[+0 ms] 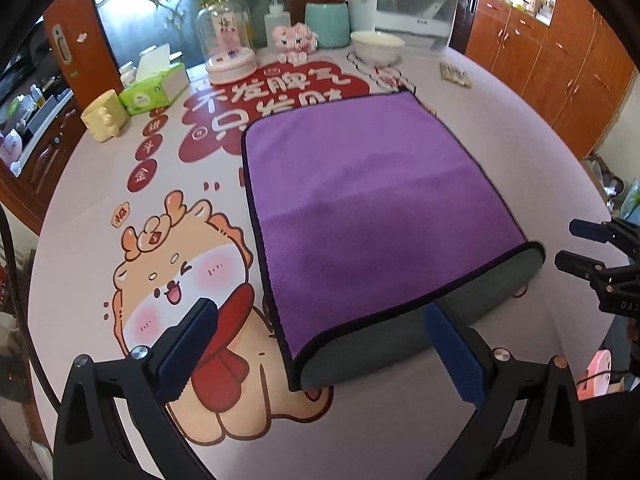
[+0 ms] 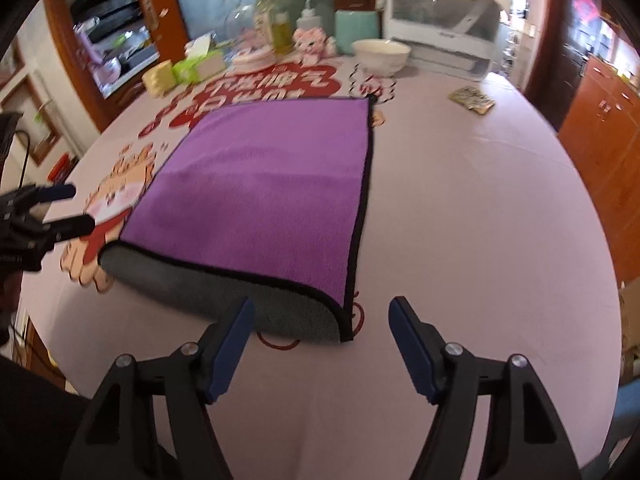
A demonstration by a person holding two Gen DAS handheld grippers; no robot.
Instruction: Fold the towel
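Note:
A purple towel [image 1: 368, 200] with a black hem lies flat on the table, its near edge curled up so the grey underside [image 1: 400, 336] shows. It also shows in the right wrist view [image 2: 264, 184], grey side [image 2: 256, 304] toward me. My left gripper [image 1: 320, 316] is open and empty, its jaws either side of the towel's near left corner, just short of it. My right gripper [image 2: 322, 312] is open and empty at the near right corner. Each gripper shows in the other's view: the right one [image 1: 572, 244], the left one [image 2: 76, 206].
The table has a pale cloth [image 2: 460, 200] printed with a cartoon dragon [image 1: 180, 264] and red characters. At the back stand a white bowl [image 1: 377, 45], a teal canister [image 1: 327, 24], a glass dome [image 1: 228, 40], a tissue box [image 1: 154, 88], a yellow mug [image 1: 102, 120] and a white appliance [image 1: 416, 8].

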